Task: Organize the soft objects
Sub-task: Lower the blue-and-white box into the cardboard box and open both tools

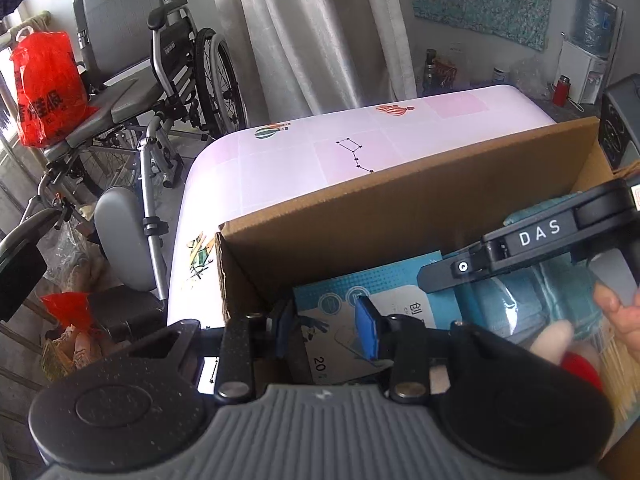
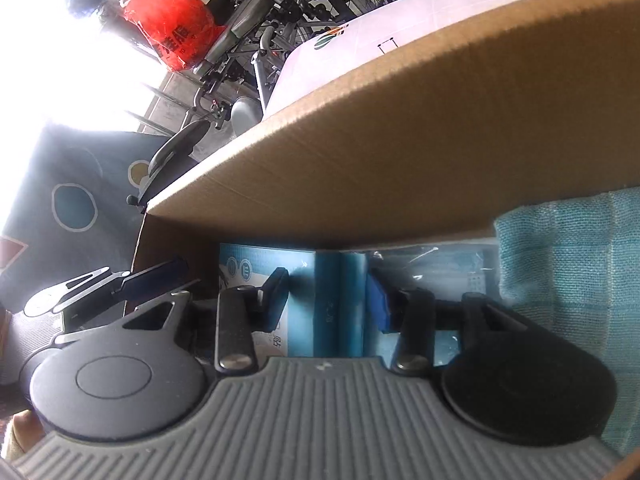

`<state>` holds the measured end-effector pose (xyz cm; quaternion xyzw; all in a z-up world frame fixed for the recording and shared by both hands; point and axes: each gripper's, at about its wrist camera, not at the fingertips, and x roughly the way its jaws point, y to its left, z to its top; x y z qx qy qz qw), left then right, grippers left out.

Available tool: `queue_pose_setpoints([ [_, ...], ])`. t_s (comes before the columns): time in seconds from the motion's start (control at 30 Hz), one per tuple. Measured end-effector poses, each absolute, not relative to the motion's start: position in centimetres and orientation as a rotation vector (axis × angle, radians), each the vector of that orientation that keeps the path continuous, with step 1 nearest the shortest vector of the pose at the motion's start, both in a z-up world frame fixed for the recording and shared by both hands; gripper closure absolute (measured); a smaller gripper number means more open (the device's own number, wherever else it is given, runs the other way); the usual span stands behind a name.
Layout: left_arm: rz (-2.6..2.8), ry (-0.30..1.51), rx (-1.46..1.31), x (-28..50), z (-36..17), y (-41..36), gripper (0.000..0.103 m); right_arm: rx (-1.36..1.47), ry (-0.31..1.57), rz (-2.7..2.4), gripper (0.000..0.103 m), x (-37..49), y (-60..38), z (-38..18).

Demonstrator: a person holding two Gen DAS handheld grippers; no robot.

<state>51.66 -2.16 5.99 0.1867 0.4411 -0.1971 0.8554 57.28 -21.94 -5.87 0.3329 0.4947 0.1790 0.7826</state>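
An open cardboard box (image 1: pixel 400 208) stands on the pink patterned table (image 1: pixel 280 160). Inside lie a blue printed packet (image 1: pixel 360 300), a teal cloth (image 1: pixel 560 300) in clear wrap, and something cream and red (image 1: pixel 576 360) at the right. My left gripper (image 1: pixel 326 330) is open and empty over the box's left end. My right gripper (image 2: pixel 328 294) is open and empty, low inside the box (image 2: pixel 400 120), over the blue packet (image 2: pixel 340 300), with the teal cloth (image 2: pixel 572 272) at its right. The right gripper also shows in the left wrist view (image 1: pixel 520 248).
A wheelchair (image 1: pixel 160 92) with a red plastic bag (image 1: pixel 44 88) on its seat stands left of the table. Curtains (image 1: pixel 312 20) hang behind. A water dispenser (image 1: pixel 584 60) and a red flask (image 1: pixel 560 90) are at the far right. A dark patterned cloth (image 2: pixel 72 200) is left of the box.
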Motion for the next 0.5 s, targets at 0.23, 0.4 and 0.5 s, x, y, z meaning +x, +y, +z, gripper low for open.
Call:
queue_pose_setpoints([
  [0.23, -0.415, 0.905, 0.386, 50.5, 6.1, -1.5, 0.066, 0.603, 1.05, 0.44, 0.058, 57.3, -17.9, -4.9],
  [0.4, -0.394, 0.861, 0.318, 49.6, 7.8, -0.1, 0.065, 0.55, 1.037, 0.422, 0.054, 57.6, -17.0, -4.1],
  [0.5, -0.381, 0.83, 0.279, 48.4, 9.6, 0.8, 0.059, 0.508, 1.053, 0.363, 0.044, 57.3, -17.0, -2.7],
])
